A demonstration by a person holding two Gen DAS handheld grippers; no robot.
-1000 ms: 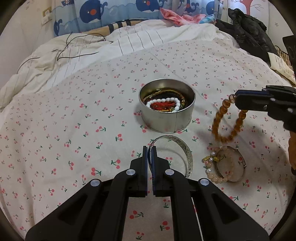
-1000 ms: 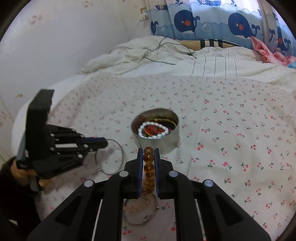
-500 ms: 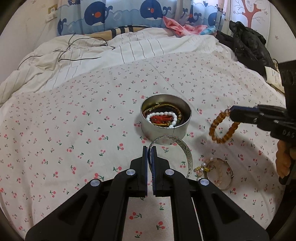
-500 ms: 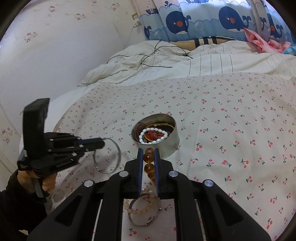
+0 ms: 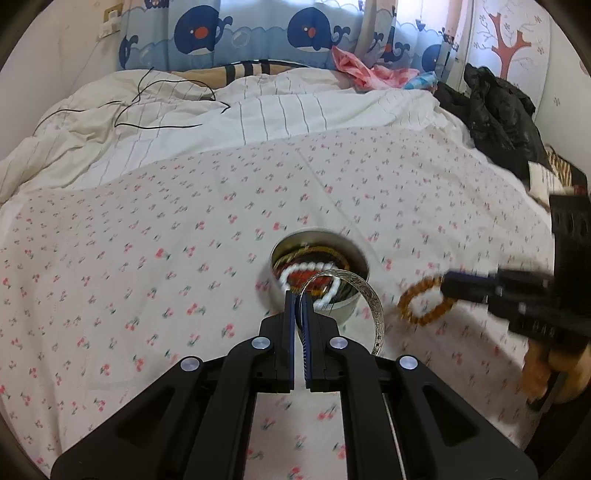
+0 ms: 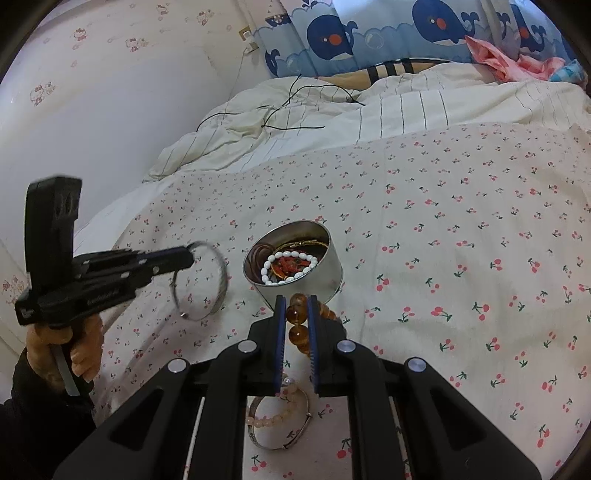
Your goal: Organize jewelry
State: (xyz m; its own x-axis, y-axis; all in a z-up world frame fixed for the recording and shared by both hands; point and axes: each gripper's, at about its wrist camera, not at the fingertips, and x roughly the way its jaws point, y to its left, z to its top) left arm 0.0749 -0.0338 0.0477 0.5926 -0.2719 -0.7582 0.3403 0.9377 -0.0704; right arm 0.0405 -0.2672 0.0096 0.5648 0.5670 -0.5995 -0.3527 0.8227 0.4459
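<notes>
A round metal tin [image 5: 275, 254] [image 6: 325, 273] stands on the cherry-print sheet with white, red and dark bead strings inside. My left gripper [image 5: 298, 301] [image 6: 186, 256] is shut on a silver bangle [image 5: 375, 306] [image 6: 221, 275] and holds it in the air beside the tin. My right gripper [image 6: 296, 301] [image 5: 448, 284] is shut on an amber bead bracelet [image 6: 297, 334] [image 5: 424, 301], lifted in front of the tin. A pale pink bead bracelet [image 6: 273, 419] lies across another silver bangle [image 6: 258, 439] on the sheet below my right gripper.
A striped white duvet [image 5: 184, 122] with a black cable [image 5: 155, 125] lies behind the sheet. Black clothes [image 5: 495, 114] are piled at the far right. Whale-print curtains [image 6: 369, 33] hang behind, and a wall [image 6: 110, 110] runs along the left.
Both grippers have risen from the sheet. The silver bangle has gone up with my left gripper and the amber bracelet with my right, both nearer the tin.
</notes>
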